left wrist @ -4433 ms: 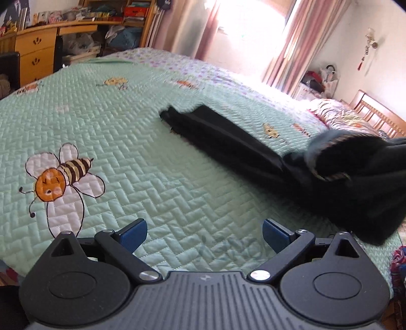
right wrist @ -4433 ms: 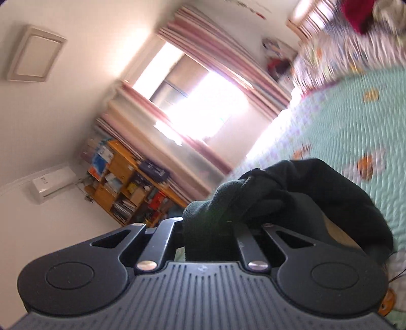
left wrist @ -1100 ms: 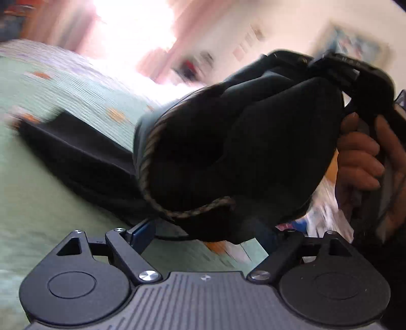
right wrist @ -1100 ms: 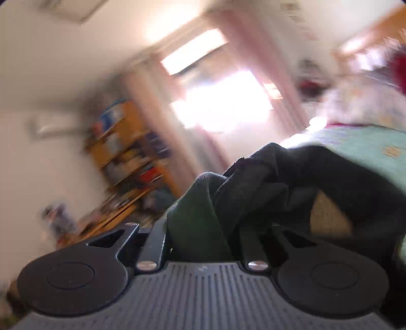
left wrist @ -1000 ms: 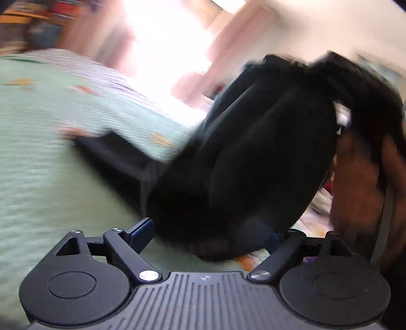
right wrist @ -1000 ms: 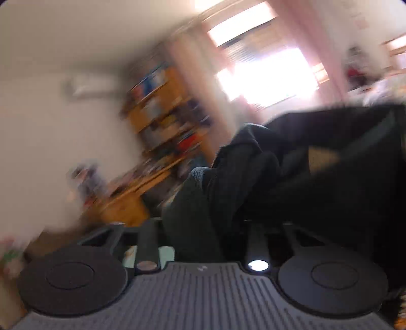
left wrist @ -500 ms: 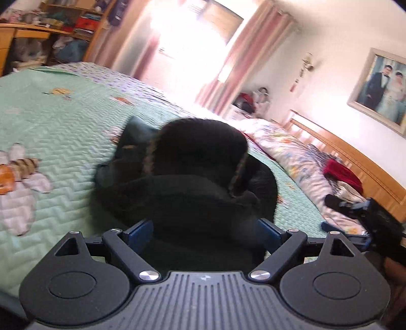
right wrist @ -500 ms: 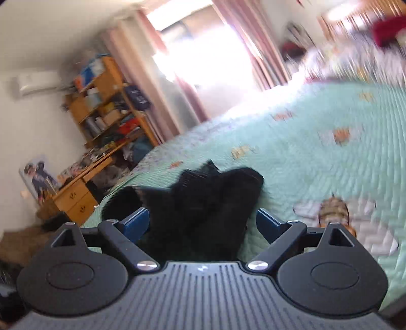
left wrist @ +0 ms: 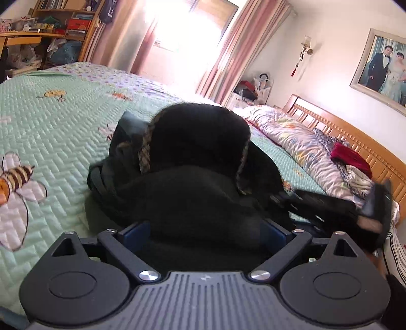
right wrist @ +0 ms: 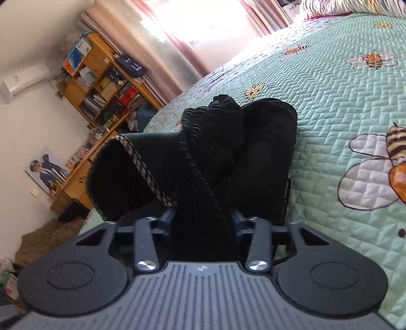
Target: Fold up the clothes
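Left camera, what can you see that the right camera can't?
Only left: a framed photo, a wooden headboard, a rumpled blanket, and the right gripper itself. Only right: an air conditioner and a wall poster. Both: the black clothes on the green bee quilt, bookshelf, curtains.

You are in a home bedroom. A wide bed [left wrist: 63, 121] fills the room, spread with a pale green quilted cover stitched with bees [right wrist: 395, 157], and a wooden headboard [left wrist: 355, 137] runs along the wall behind rumpled floral bedding [left wrist: 291, 132]. A framed wedding portrait [left wrist: 383, 68] hangs above it beside a wall lamp [left wrist: 305, 48]. Pink curtains [left wrist: 236, 50] flank a bright window [left wrist: 187, 25]. Against the far wall you see a crowded wooden bookshelf [right wrist: 106, 83], a wooden desk [left wrist: 20, 40] and an air conditioner [right wrist: 22, 78] mounted high.
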A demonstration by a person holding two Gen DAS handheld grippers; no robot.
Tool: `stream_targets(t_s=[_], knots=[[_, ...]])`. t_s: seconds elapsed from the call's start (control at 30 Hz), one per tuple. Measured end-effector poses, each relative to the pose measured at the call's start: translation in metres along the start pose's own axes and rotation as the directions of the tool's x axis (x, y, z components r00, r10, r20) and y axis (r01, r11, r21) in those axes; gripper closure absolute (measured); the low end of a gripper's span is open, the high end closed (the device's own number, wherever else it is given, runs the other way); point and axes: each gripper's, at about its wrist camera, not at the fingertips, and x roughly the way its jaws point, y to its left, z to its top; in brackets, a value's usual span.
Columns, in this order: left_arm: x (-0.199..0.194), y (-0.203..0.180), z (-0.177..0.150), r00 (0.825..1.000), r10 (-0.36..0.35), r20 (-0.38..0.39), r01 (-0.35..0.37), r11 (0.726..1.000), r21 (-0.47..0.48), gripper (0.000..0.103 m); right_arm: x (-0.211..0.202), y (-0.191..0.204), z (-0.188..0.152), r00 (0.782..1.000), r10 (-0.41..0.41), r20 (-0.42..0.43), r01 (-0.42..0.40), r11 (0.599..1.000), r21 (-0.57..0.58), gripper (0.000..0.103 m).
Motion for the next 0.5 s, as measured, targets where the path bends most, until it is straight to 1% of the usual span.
stream_targets(t_s=[0.03,0.07,0.13,0.17,0.23,0.27,0.3,0.33,0.37,0.4,0.43,0.47,0.5], knots=[[0.003,0.001,0.004,1.000,0.001,0.007,-0.001,1.000,-0.001,0.008,-0.008,-0.005,-0.001,1.000,0.013,0.007,-0.013,1.000,-0.002,0.070],[0.006,0.002,0.008,1.000,0.002,0.015,-0.002,1.000,-0.003,0.008,-0.015,-0.008,-0.003,1.000,0.022,0.012,-0.022,1.000,-0.008,0.077],[0.013,0.002,0.018,1.000,0.006,0.030,-0.006,1.000,0.007,0.008,-0.022,-0.013,-0.001,0.999,-0.016,0.028,0.018,0.999,-0.037,0.075],[0.017,0.001,0.023,0.999,0.007,0.038,-0.008,1.000,0.012,0.008,-0.021,-0.013,0.000,0.999,-0.026,0.029,0.028,0.998,-0.054,0.072],[0.026,-0.002,0.035,0.998,0.027,0.061,-0.030,0.999,0.040,0.007,-0.016,-0.011,0.005,0.999,-0.032,0.020,0.032,0.999,-0.029,0.062],[0.032,-0.002,0.041,0.997,0.036,0.062,-0.040,0.998,0.050,0.006,-0.013,-0.011,0.007,0.999,-0.034,0.016,0.034,0.999,-0.016,0.044],[0.039,-0.002,0.046,0.997,0.045,0.061,-0.049,0.997,0.058,0.005,-0.009,-0.010,0.009,0.999,-0.045,0.022,0.045,0.999,0.009,0.032],[0.048,-0.001,0.050,0.998,0.047,0.046,-0.049,0.997,0.053,0.005,-0.005,-0.009,0.010,0.997,-0.061,0.040,0.061,0.998,0.010,0.032],[0.057,0.001,0.054,0.998,0.048,0.029,-0.049,0.998,0.046,0.005,0.001,-0.005,0.009,0.996,-0.074,0.044,0.075,0.997,-0.028,0.039],[0.067,0.002,0.056,0.999,0.051,0.007,-0.051,0.998,0.031,0.005,0.008,0.000,0.006,0.995,-0.092,0.037,0.095,0.992,-0.083,0.052],[0.076,0.002,0.056,0.998,0.068,-0.011,-0.068,0.997,0.027,0.005,0.010,0.005,0.002,0.992,-0.115,0.045,0.120,0.984,-0.128,0.055],[0.084,0.002,0.056,0.996,0.087,-0.028,-0.086,0.996,0.026,0.005,0.008,0.010,0.000,0.991,-0.120,0.057,0.128,0.980,-0.153,0.062],[0.092,0.002,0.056,0.993,0.105,-0.048,-0.104,0.994,0.033,0.005,0.003,0.010,-0.001,0.992,-0.112,0.064,0.120,0.981,-0.151,0.068]])
